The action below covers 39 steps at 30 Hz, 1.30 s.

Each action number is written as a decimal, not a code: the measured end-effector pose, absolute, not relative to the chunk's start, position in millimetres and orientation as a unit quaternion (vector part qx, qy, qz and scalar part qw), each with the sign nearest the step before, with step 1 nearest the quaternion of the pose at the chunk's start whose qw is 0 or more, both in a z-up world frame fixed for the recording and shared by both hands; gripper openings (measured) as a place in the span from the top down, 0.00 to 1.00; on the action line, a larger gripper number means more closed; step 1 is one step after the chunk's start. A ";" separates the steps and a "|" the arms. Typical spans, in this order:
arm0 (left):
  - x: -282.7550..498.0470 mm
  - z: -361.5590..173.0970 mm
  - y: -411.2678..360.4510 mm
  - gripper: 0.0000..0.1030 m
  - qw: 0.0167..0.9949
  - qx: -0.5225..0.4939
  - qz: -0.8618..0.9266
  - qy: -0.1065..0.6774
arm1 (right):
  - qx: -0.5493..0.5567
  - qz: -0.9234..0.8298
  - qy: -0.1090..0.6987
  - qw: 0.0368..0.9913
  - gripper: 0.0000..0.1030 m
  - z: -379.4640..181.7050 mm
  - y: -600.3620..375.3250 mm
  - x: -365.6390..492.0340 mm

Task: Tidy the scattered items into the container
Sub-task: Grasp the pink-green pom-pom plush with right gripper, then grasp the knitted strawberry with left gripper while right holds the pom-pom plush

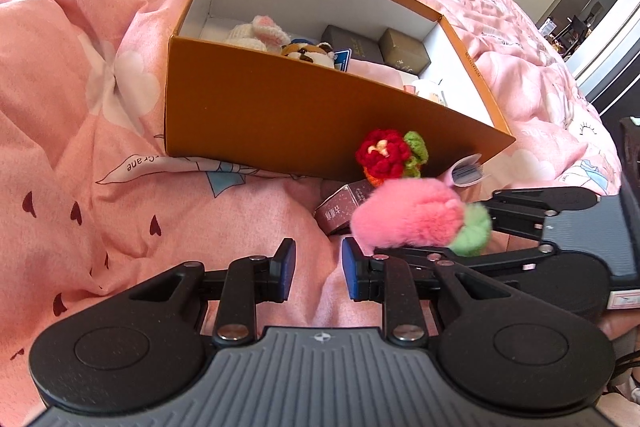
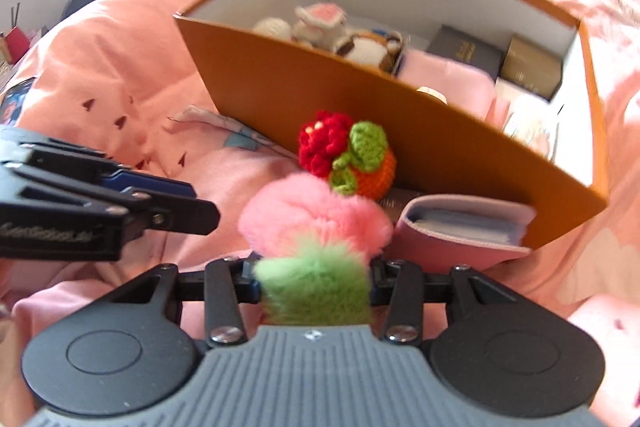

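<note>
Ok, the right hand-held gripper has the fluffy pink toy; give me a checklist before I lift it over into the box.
1. Grip on pink toy: right hand-held gripper is closed on its green end; ok.
2. Left hand-held gripper empty, open, low on the quilt: ok.
3. Box open, no lid: ok.
4. Free room inside box: partly filled; pink cloth leaves space; ok.
5. Crochet flower stands directly ahead against the box wall: not ok, lift before moving forward.
6. Grip firmness: cannot tell.
</note>
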<state>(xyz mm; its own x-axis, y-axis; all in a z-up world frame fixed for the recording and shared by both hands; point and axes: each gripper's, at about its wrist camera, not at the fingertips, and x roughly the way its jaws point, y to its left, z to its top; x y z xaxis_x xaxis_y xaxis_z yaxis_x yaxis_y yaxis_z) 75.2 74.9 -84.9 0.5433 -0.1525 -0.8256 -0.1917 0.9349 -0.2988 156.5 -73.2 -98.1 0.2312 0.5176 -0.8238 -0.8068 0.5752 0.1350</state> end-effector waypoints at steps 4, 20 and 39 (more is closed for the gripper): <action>75.2 -79.8 72.5 0.73 0.864 -0.178 0.001 0.471 | -0.170 0.432 0.436 0.771 0.55 -80.8 -87.5 151.3; 108.1 -66.4 45.7 0.48 0.886 -0.144 -0.042 0.439 | -0.183 0.356 0.421 0.814 0.55 -52.3 -139.1 171.8; 155.8 -95.4 44.2 0.43 0.868 -0.190 -0.026 0.458 | -0.181 0.348 0.422 0.818 0.54 -63.3 -137.8 188.8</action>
